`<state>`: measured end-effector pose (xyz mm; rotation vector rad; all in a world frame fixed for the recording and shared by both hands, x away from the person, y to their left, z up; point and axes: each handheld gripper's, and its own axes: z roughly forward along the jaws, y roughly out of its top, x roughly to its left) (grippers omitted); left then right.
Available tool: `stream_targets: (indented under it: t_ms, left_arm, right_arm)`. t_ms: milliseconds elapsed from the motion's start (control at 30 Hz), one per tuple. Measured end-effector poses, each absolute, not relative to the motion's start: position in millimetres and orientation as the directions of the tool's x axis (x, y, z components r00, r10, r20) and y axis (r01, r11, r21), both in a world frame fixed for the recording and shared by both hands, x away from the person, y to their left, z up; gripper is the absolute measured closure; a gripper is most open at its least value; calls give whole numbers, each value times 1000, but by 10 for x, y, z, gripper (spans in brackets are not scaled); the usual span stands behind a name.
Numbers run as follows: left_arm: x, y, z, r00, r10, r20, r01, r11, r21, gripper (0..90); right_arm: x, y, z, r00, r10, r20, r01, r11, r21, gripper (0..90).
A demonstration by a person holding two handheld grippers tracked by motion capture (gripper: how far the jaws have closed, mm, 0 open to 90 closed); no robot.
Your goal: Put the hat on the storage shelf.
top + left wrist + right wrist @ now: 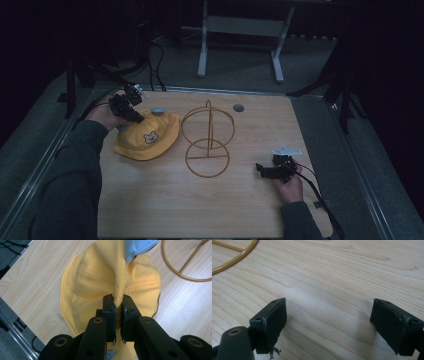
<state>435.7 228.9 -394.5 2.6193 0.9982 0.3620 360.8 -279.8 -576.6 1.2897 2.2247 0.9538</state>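
Note:
A yellow cap (147, 137) with a bear patch and a blue tip lies left of centre on the wooden table (160, 205). My left gripper (138, 119) is shut on a pinched fold of the yellow cap (100, 275), its jaws pressing the fabric ridge between them at my left gripper (118, 305). The fabric rises into the pinch. Right of the cap stands a gold wire stand (208, 141) of rings on a post. My right gripper (260, 168) rests low near the table's right edge, open, with bare wood between the jaws of my right gripper (329, 312).
A small grey round insert (238, 107) sits in the tabletop at the back. Part of the gold stand's base ring (235, 253) lies ahead and left of the right gripper. Cables (155, 65) and a white frame (202, 45) stand on the floor beyond the table.

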Motion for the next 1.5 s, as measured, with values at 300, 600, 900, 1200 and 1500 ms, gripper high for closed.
stream_targets:
  t_ms: [300, 600, 900, 1200, 1500]
  left_arm:
    - [4325, 2302, -3892, 731, 671, 123, 586, -710, 390, 838]
    - [4306, 2315, -3830, 721, 682, 125, 580, -692, 429, 837]
    - [4282, 2333, -3788, 715, 688, 123, 578, -682, 448, 836]
    - [4244, 2342, -3697, 719, 685, 118, 560, -672, 485, 837]
    - [4214, 2334, -3646, 722, 680, 126, 544, -671, 504, 837]
  right_arm:
    - [3608, -2798, -5766, -497, 868, -1, 598, 343, 724, 136]
    - [3608, -2798, -5766, -497, 868, -1, 598, 343, 725, 136]
    - [3608, -2798, -5766, -497, 868, 0, 598, 343, 724, 136]
    - [3608, -2798, -5766, -497, 868, -1, 598, 343, 724, 136]
    - [3609, -2799, -5766, -497, 868, -2, 597, 344, 725, 136]
